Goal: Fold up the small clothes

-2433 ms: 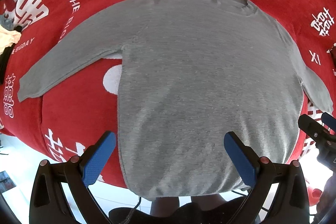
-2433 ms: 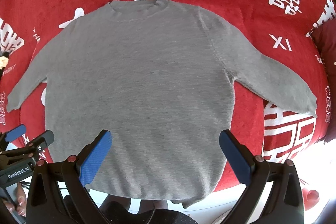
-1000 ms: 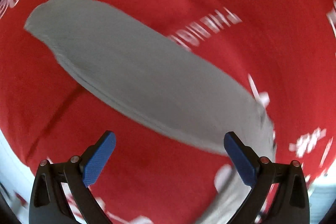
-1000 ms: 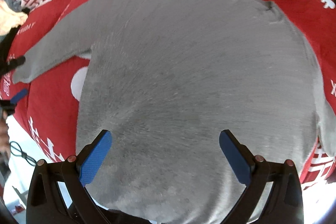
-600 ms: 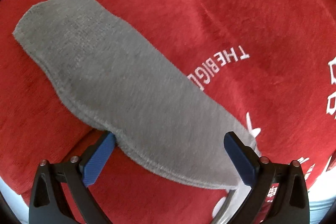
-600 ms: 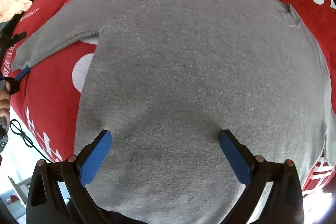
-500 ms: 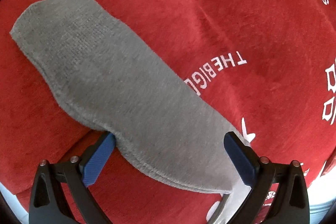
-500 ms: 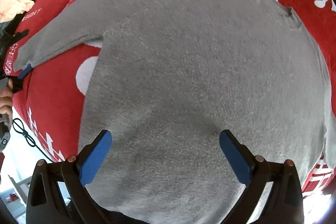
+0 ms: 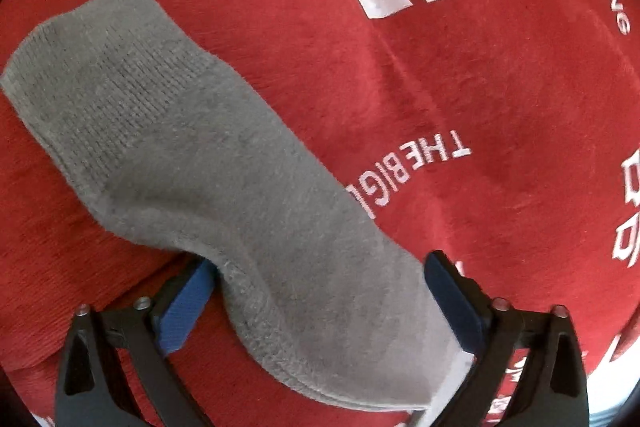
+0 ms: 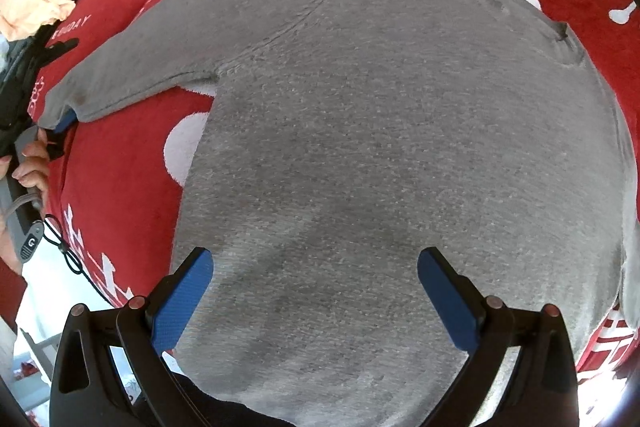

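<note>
Covering the surface: red cloth (image 10: pixel 120 187), grey sweater (image 10: pixel 400 147) lying flat. Closing left gripper (image 9: pixel 316 303) around sleeve (image 9: pixel 200 163); hovering right gripper (image 10: pixel 314 291), jaws wide.

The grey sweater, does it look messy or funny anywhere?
Not really. The grey sweater lies flat and smooth on the red blanket. Only its sleeve is bunching a little where the left gripper is closing on it, one finger tucked under the edge. That is just the fold starting.
</note>
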### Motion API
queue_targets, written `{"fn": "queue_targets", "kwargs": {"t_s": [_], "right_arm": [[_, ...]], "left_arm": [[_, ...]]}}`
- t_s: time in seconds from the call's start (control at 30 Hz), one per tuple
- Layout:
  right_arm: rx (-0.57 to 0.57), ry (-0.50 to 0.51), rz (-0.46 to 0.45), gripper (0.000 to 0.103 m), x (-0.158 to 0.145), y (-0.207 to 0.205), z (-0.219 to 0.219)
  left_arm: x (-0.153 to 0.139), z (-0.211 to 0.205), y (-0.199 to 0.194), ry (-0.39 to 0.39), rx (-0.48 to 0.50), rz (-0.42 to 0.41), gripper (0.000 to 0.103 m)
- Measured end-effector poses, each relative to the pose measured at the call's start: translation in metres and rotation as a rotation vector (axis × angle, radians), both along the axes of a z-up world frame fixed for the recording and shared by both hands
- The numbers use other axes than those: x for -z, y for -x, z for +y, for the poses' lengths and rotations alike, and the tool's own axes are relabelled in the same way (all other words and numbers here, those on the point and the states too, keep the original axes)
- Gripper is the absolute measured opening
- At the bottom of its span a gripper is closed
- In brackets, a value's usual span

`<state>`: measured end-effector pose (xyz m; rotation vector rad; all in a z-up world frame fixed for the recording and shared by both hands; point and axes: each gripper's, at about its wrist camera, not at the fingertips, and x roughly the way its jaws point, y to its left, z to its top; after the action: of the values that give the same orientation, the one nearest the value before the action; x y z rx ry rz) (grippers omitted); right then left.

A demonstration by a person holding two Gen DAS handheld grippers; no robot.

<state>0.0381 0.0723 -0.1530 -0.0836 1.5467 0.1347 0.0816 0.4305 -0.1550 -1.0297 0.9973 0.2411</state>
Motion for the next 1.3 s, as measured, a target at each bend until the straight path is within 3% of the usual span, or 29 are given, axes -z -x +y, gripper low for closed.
{"fn": "queue_targets", "kwargs": {"t_s": [0.03,0.07,0.13,0.17,0.2,0.33,0.57,0.73,0.9,1.03,1.13,1.3], "right_arm": [[0.000,-0.003,0.000,0.103,0.000,-0.001,0.000],[0.001,-0.006,-0.002,0.103,-0.001,-0.001,0.001],[0.002,-0.013,-0.007,0.103,-0.002,-0.004,0.002],[0.003,-0.017,-0.010,0.103,-0.002,-0.005,0.003],[0.005,-0.020,-0.012,0.103,-0.003,-0.006,0.003],[0.020,-0.036,-0.026,0.103,-0.011,-0.008,-0.001],[0.097,-0.052,-0.063,0.103,-0.031,-0.003,-0.027],[0.177,-0.062,-0.117,0.103,-0.050,0.005,-0.063],[0.285,-0.058,-0.161,0.103,-0.074,0.018,-0.127],[0.354,-0.050,-0.177,0.103,-0.083,0.026,-0.182],[0.411,-0.044,-0.171,0.103,-0.083,0.035,-0.229],[0.455,-0.048,-0.161,0.103,-0.079,0.052,-0.280]], "left_arm": [[-0.001,-0.001,-0.001,-0.021,0.008,0.016,0.074],[-0.003,-0.001,0.000,-0.025,0.017,0.018,0.056],[0.001,-0.002,-0.006,-0.003,0.044,0.006,0.032],[0.002,-0.004,-0.007,-0.003,0.060,0.008,0.016],[0.003,-0.006,-0.010,-0.017,0.077,0.020,0.012],[-0.011,-0.017,-0.013,-0.026,0.121,-0.039,0.010],[-0.085,-0.070,-0.031,-0.081,0.319,-0.222,0.010],[-0.135,-0.139,-0.051,-0.073,0.486,-0.340,0.010],[-0.163,-0.250,-0.059,-0.071,0.692,-0.392,0.010],[-0.153,-0.348,-0.058,-0.105,0.847,-0.368,0.010],[-0.124,-0.417,-0.053,-0.166,0.960,-0.302,0.010],[-0.072,-0.481,-0.041,-0.243,1.030,-0.162,0.010]]}}
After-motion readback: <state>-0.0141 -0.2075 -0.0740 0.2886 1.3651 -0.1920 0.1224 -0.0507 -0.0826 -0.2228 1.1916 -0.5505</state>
